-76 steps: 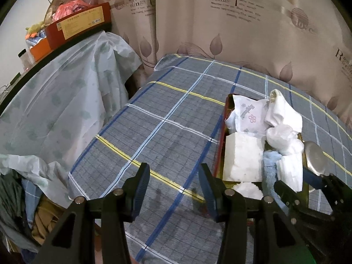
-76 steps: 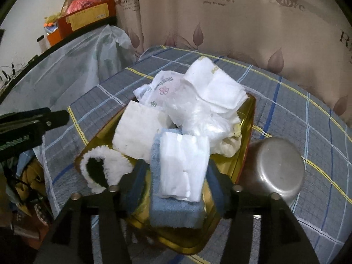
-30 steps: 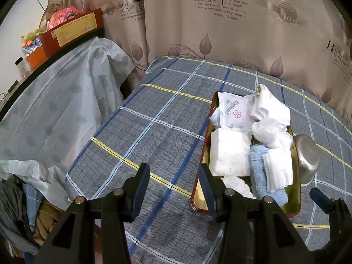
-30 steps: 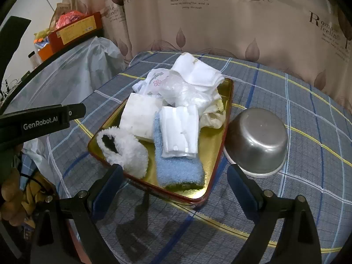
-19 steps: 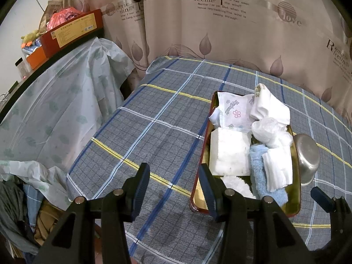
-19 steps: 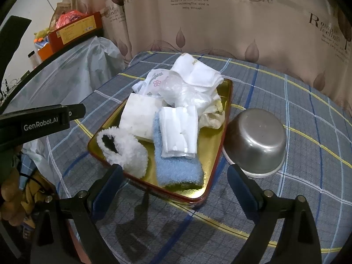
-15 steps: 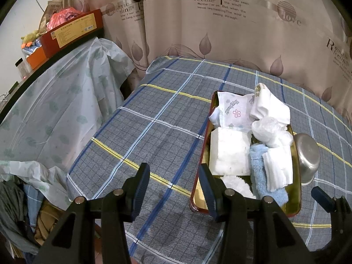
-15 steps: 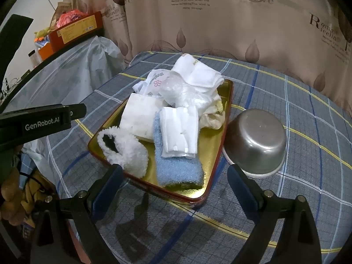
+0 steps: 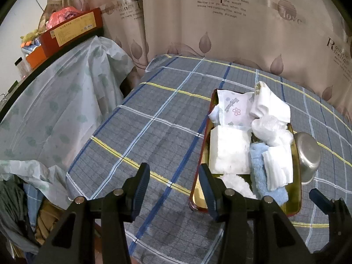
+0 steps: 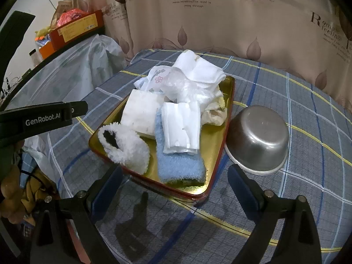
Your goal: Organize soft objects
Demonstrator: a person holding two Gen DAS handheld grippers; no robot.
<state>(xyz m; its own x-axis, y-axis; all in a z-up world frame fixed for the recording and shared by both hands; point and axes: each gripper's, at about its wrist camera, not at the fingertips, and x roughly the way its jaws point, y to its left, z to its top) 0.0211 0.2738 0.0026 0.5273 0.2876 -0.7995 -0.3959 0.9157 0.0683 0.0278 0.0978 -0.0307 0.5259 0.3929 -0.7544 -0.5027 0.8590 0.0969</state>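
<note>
Gold tray [image 10: 216, 132]: held every soft item, heaped on the plaid table [image 10: 308, 176].
Blue towel [image 10: 178, 165]: lay at tray's near edge, folded white cloth [image 10: 181, 127] atop it.
Right gripper [image 10: 173, 181]: had let the pair go, backed off, fingers spread wide, empty.
Left gripper [image 9: 173, 181]: parted, empty, beside tray.
Meaning: placement likely finished.

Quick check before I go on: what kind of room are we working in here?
Most likely a lived-in home room, not a lab. A checked tablecloth covers the table, a printed leaf curtain hangs behind it, and furniture draped in plastic sheeting carries cardboard boxes.
</note>
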